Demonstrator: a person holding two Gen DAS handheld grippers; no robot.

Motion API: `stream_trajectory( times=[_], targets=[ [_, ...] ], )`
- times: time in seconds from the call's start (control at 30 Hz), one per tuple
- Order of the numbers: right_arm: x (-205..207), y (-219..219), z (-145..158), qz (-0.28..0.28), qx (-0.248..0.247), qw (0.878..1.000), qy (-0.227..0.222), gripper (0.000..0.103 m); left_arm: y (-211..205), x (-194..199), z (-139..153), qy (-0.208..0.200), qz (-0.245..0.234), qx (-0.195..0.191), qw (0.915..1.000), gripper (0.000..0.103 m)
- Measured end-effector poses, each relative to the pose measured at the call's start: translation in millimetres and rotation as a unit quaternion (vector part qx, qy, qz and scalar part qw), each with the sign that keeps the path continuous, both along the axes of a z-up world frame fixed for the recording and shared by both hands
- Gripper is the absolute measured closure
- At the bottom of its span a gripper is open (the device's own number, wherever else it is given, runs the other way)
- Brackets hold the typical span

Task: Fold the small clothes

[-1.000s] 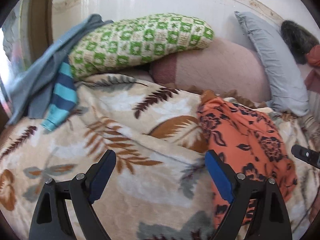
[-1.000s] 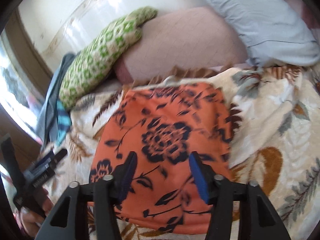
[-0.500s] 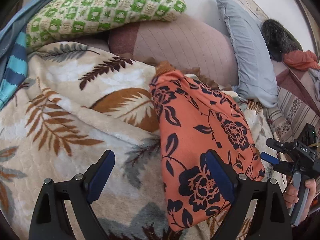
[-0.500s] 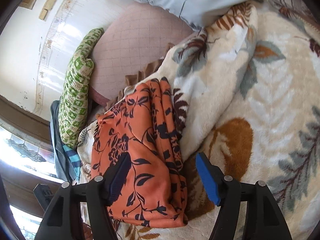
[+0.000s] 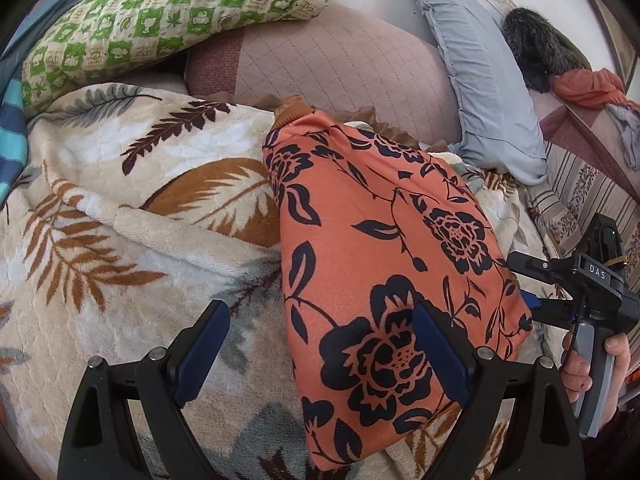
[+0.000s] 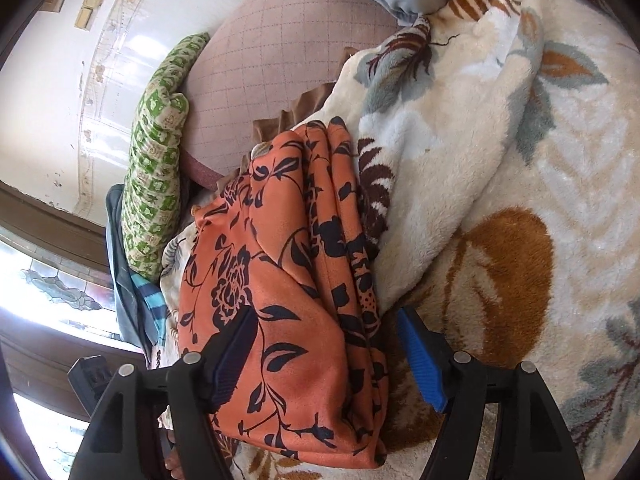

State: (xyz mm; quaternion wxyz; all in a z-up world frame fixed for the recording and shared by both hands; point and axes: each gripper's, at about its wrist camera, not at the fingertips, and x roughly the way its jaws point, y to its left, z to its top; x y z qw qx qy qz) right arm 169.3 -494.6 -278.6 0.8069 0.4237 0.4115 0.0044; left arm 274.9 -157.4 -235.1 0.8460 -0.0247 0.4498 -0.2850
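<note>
Nearest in the left wrist view, the left tool (image 5: 320, 354) stands wide apart, its blue-padded fingers (image 5: 202, 354) holding nothing; one finger is over the blanket and the other over the near end of the folded orange garment with a dark navy flower print (image 5: 384, 280). In the right wrist view, the right tool (image 6: 326, 356) is also spread wide and grips nothing, its two fingers on either side of the garment's (image 6: 288, 312) near end, where several stacked folded layers show along one edge. The garment lies as a long, narrow folded bundle on the cream plush blanket patterned with brown and grey leaves (image 5: 132, 216), which covers the bed. At the right edge of the left view, the right tool (image 5: 532, 304) appears beside the garment, held in a hand (image 5: 592, 364).

Beyond the garment's far end lies a quilted dusty-pink cushion (image 5: 340, 68), with a green-and-cream checked pillow (image 5: 160, 20) resting beside and partly on top of it. A pale blue-grey pillow (image 5: 480, 80) leans to the right of the cushion. Farther right sit a dark furry item (image 5: 536, 48) and a crumpled orange cloth (image 5: 584, 88). At the far left edge hangs a striped blue and teal fabric (image 5: 12, 128).
</note>
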Motion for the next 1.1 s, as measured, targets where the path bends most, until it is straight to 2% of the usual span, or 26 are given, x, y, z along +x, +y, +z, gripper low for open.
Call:
stream_trajectory(
  times=[0.3, 0.43, 0.67, 1.1],
  targets=[
    [1, 0, 3, 0.001, -0.006, 1.0, -0.015, 0.028, -8, -10, 12, -0.062, 0.002, 0.05, 0.9968, 0.01],
    [2, 2, 3, 0.001, -0.006, 1.0, -0.017, 0.028, -12, -14, 13, -0.076, -0.004, 0.068, 0.9948, 0.01],
    [3, 4, 5, 0.004, -0.014, 1.0, -0.024, 0.028, -19, -21, 15, -0.089, -0.017, 0.083, 0.9924, 0.01],
    [7, 10, -1, 0.01, -0.018, 1.0, -0.014, 0.027, -24, -21, 11, -0.084, -0.021, 0.095, 0.9917, 0.01]
  ],
)
